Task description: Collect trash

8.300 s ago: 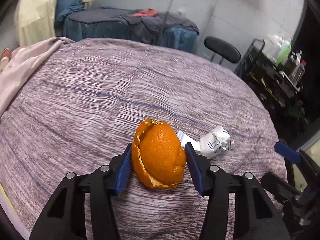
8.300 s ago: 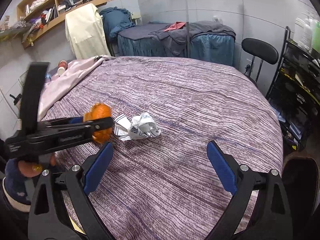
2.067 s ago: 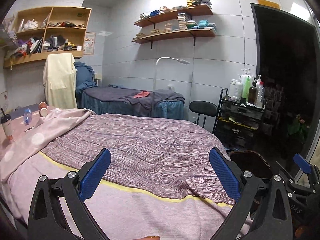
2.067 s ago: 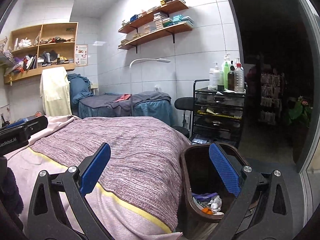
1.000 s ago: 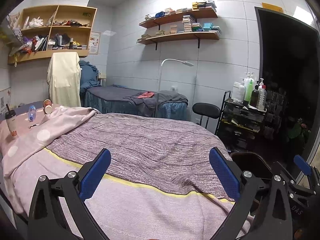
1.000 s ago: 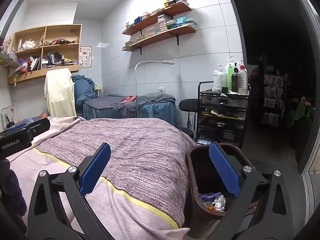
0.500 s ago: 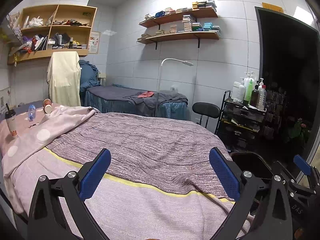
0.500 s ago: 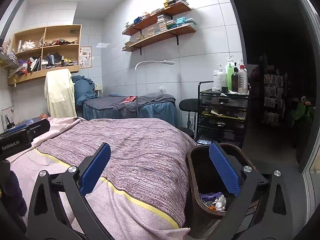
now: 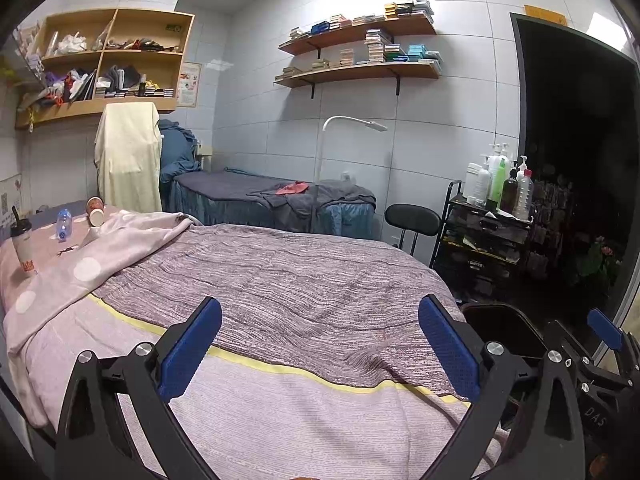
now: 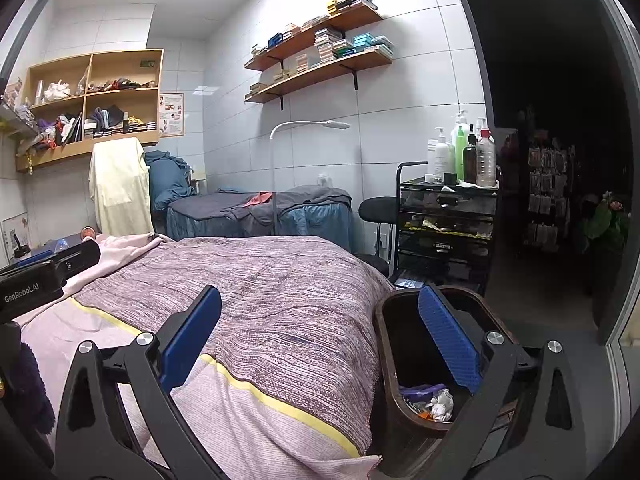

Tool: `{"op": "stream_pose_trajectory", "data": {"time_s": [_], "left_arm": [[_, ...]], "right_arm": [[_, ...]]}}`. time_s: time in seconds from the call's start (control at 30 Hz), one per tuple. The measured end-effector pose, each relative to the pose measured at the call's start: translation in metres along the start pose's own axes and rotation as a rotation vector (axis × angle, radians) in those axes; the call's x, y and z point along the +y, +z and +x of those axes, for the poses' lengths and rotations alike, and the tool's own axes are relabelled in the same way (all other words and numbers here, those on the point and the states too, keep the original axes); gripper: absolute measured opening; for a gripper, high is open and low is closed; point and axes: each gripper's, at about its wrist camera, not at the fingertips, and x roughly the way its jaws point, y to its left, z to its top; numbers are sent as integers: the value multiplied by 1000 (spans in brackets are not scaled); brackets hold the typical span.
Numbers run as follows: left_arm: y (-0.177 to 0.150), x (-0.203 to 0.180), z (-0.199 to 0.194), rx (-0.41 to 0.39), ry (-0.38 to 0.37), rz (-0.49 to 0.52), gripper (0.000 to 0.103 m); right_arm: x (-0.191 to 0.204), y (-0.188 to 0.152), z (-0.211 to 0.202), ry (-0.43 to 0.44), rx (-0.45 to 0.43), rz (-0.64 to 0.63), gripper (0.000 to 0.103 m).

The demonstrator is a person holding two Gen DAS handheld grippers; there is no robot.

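My left gripper (image 9: 320, 348) is open and empty, held level above the near side of the bed (image 9: 288, 280). My right gripper (image 10: 320, 344) is open and empty too, beside the bed's corner. A dark brown trash bin (image 10: 386, 364) stands on the floor at the bed's right corner, under my right finger (image 10: 448, 344). Crumpled white paper (image 10: 440, 400), a purple scrap and orange bits lie in its bottom. The bin's rim also shows in the left wrist view (image 9: 500, 312). The right gripper's body shows at the left wrist view's right edge (image 9: 600, 360).
A pink blanket (image 9: 120, 244) covers the bed's left side, with a cup (image 9: 24, 244), a bottle (image 9: 63, 222) and a tipped cup (image 9: 95, 216) beyond it. A black cart with bottles (image 10: 448, 220), a black stool (image 10: 376, 210) and a second bed (image 10: 260, 212) stand behind.
Since 8 seconds ago the orange peel and the crumpled paper have left the bed, and both grippers have pulled back. Over the last second both views have barely shifted.
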Motion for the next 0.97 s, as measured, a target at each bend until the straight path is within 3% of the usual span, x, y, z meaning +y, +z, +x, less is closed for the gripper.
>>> {"op": "stream_pose_trajectory", "data": {"time_s": [0.97], "left_arm": [[-3, 7, 0, 19, 2, -6, 97]], "right_arm": [[1, -2, 1, 5, 6, 2, 97]]}}
